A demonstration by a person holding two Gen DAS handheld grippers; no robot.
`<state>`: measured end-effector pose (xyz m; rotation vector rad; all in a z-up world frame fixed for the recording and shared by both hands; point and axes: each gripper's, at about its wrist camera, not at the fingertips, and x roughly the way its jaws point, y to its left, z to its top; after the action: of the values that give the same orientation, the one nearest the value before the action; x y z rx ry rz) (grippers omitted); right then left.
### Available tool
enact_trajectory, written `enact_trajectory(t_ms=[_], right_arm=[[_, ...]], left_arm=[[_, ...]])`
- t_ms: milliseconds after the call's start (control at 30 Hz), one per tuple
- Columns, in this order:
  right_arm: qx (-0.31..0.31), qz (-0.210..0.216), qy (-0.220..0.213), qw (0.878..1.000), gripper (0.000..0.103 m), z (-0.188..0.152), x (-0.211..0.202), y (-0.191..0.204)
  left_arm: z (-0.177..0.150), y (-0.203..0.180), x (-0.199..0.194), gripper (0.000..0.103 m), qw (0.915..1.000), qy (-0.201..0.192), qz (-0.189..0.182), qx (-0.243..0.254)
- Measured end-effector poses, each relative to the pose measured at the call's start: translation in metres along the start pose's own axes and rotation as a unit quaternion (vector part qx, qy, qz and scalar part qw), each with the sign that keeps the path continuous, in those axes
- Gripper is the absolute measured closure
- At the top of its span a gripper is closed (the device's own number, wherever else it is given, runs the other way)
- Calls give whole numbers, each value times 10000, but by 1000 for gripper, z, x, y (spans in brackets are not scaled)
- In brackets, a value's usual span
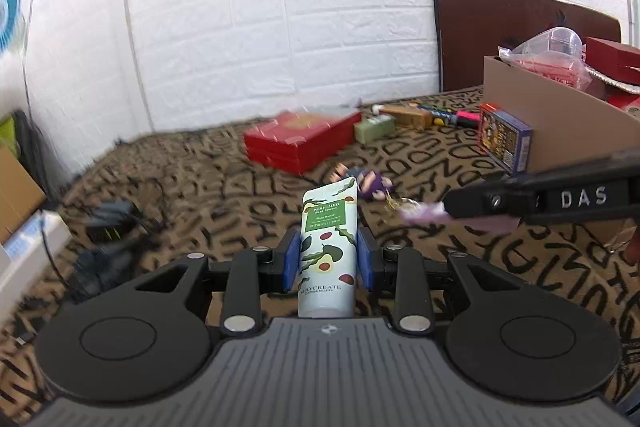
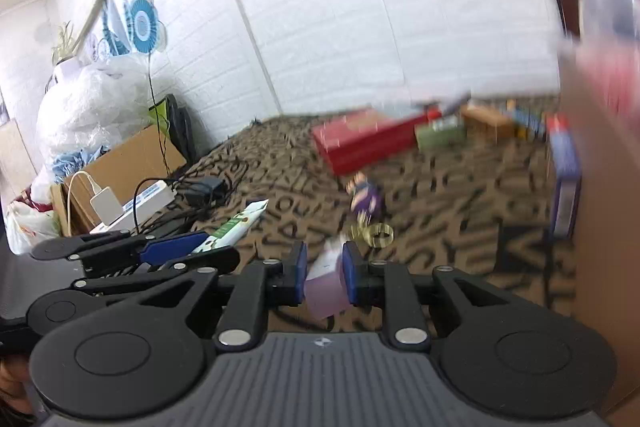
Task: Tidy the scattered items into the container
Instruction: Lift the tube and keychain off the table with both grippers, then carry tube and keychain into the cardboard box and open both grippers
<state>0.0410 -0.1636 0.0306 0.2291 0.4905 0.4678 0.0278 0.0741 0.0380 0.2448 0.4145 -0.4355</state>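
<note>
Left gripper point(image 1: 328, 259) clamps the hand cream tube point(image 1: 329, 251) and right gripper point(image 2: 323, 273) pinches a purple packet point(image 2: 326, 293); carry both level over the cardboard box point(image 1: 560, 115) before releasing.

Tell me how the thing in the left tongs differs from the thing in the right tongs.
The hand cream tube in the left tongs is long, pale and printed with avocados; the purple packet in the right tongs is short and plain. The tube points straight ahead; the packet sits tilted. Both are clamped between blue pads.
</note>
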Motion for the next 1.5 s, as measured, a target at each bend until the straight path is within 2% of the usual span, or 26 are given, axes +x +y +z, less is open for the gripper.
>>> enact_trajectory(t_ms=[167, 333, 433, 500, 533, 600, 667, 700, 733, 800, 900, 967, 1000, 1033, 1067, 1100, 1133, 1200, 1233, 1267, 1300, 1333, 1367, 1433, 1500], right_arm=[[-471, -277, -26, 9985, 85, 15, -2, 2], [-492, -308, 63, 9983, 86, 10, -3, -1], [-555, -353, 253, 9975, 86, 4, 1, -1], [-590, -331, 557, 9962, 85, -3, 6, -1], [-627, -377, 640, 9953, 81, -8, 7, 0], [-727, -507, 831, 9926, 80, -18, 10, 2], [-795, -710, 775, 9913, 67, -26, 8, 3], [-816, -798, 716, 9909, 52, -29, 7, 2], [-824, -853, 634, 9909, 46, -31, 6, 2], [-872, -910, 571, 9904, 38, -35, 6, 0], [-899, -921, 655, 9895, 38, -38, 12, -5], [-973, -904, 623, 9892, 35, -42, 14, -6], [-1118, -861, 615, 9881, 26, -45, 16, -5], [-1282, -815, 661, 9862, 14, -47, 18, -3], [-1397, -797, 763, 9840, 7, -47, 20, -1], [-1429, -841, 845, 9825, 2, -46, 22, 1], [-1372, -873, 892, 9827, 2, -45, 23, 1], [-1199, -819, 980, 9845, 4, -41, 23, -2], [-1176, -818, 946, 9852, 17, -40, 21, -2], [-1137, -818, 838, 9866, 33, -40, 18, -3], [-1055, -792, 750, 9884, 69, -40, 15, -6], [-966, -745, 733, 9898, 87, -39, 13, -8], [-948, -690, 756, 9902, 87, -38, 11, -9], [-1080, -602, 776, 9893, 87, -38, 10, -6], [-1006, -456, 700, 9914, 87, -36, 6, -5]], left_arm=[[7, 2, 2, 72, 9999, -59, 76, 106], [2, 1, 6, 72, 9999, 106, 75, 88], [-3, 0, 7, 77, 9997, 163, 58, 156], [-4, -2, 6, 77, 9997, 179, 49, 185], [-5, -2, 6, 77, 9996, 186, 24, 191], [-7, -2, 5, 77, 9996, 172, -24, 220], [-9, -4, 9, 77, 9993, 224, -16, 290], [-10, -5, 11, 77, 9991, 264, 3, 325], [-12, -6, 12, 77, 9990, 288, 15, 345], [-15, -8, 16, 75, 9982, 393, -76, 446], [-20, -16, 21, 67, 9955, 472, -138, 812], [-23, -22, 25, 57, 9931, 477, -78, 1069], [-25, -24, 29, 53, 9916, 493, -57, 1193], [-26, -26, 31, 44, 9900, 449, 5, 1335], [-26, -29, 33, 31, 9876, 378, 113, 1522], [-27, -30, 35, 28, 9848, 324, 180, 1695], [-26, -29, 37, 25, 9839, 309, 167, 1751], [-24, -22, 39, 25, 9878, 393, 47, 1509], [-24, -18, 39, 28, 9897, 438, -28, 1362], [-24, -16, 39, 39, 9908, 465, -134, 1261], [-25, -16, 38, 48, 9911, 493, -292, 1201], [-25, -18, 36, 66, 9908, 518, -413, 1178], [-26, -22, 35, 72, 9902, 527, -449, 1215], [-27, -29, 33, 72, 9896, 472, -338, 1317], [-23, -24, 32, 73, 9927, 523, -484, 977]])
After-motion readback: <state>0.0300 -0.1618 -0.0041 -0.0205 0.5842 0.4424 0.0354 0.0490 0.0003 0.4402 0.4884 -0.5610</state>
